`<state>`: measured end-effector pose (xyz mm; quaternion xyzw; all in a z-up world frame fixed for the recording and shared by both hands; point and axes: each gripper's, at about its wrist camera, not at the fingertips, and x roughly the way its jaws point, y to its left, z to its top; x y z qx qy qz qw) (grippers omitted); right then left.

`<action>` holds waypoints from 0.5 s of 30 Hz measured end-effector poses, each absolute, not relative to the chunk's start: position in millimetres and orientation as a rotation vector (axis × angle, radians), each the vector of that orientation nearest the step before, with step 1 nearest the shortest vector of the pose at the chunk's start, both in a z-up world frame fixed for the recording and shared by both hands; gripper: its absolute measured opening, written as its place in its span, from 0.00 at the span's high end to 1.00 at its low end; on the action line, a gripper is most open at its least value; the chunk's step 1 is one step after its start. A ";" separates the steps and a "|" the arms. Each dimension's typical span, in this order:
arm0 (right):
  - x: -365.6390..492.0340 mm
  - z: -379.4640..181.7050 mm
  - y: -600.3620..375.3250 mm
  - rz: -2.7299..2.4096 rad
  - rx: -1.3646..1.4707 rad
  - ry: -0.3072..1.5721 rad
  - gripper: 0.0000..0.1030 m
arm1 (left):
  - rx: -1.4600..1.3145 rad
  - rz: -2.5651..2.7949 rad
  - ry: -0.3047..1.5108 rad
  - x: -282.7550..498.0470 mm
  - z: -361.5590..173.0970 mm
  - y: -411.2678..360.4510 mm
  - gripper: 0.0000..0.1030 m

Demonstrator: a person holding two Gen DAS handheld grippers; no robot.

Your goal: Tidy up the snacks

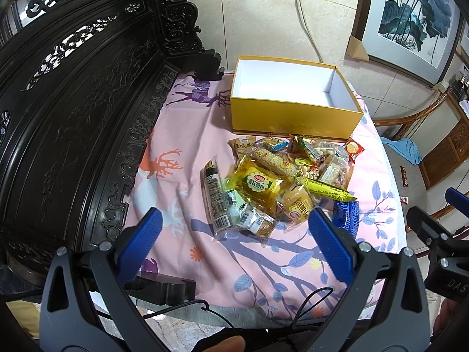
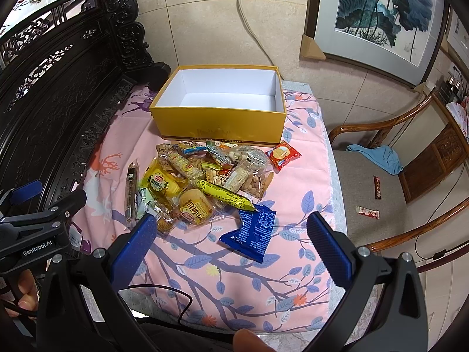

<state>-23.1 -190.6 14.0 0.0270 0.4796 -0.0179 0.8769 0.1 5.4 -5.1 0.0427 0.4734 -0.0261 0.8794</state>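
An open yellow box [image 1: 293, 117] [image 2: 219, 123] with a white, empty inside stands at the back of the pink cloth. A pile of wrapped snacks [image 1: 278, 176] [image 2: 199, 176] lies in front of it. A blue packet [image 2: 252, 234] lies apart, nearest me; a red round-cracker packet [image 2: 283, 155] lies at the pile's right. My left gripper [image 1: 234, 234] is open and empty, just short of the pile. My right gripper [image 2: 231, 240] is open and empty, with the blue packet between its fingers and slightly beyond.
A dark carved wooden bench back [image 1: 73, 117] runs along the left. A wooden chair [image 2: 395, 176] with a blue cloth [image 2: 378, 158] and two small snack bars [image 2: 368, 211] stands to the right. A framed painting [image 2: 381, 14] leans on the tiled wall.
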 end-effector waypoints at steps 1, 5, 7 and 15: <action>-22.7 13.8 -190.7 -0.038 0.056 1.001 0.01 | 0.089 -0.054 0.986 0.1 -5.0 5.4 0.02; -21.8 13.6 -190.6 -0.036 0.055 1.001 0.01 | 0.089 -0.054 0.987 0.6 -3.8 7.1 0.02; -21.8 13.0 -190.7 -0.038 0.057 1.001 0.01 | 0.089 -0.054 0.987 0.5 -4.1 7.5 0.02; -21.9 12.3 -190.5 -0.037 0.057 1.002 0.01 | 0.089 -0.053 0.988 0.8 -3.9 7.2 0.02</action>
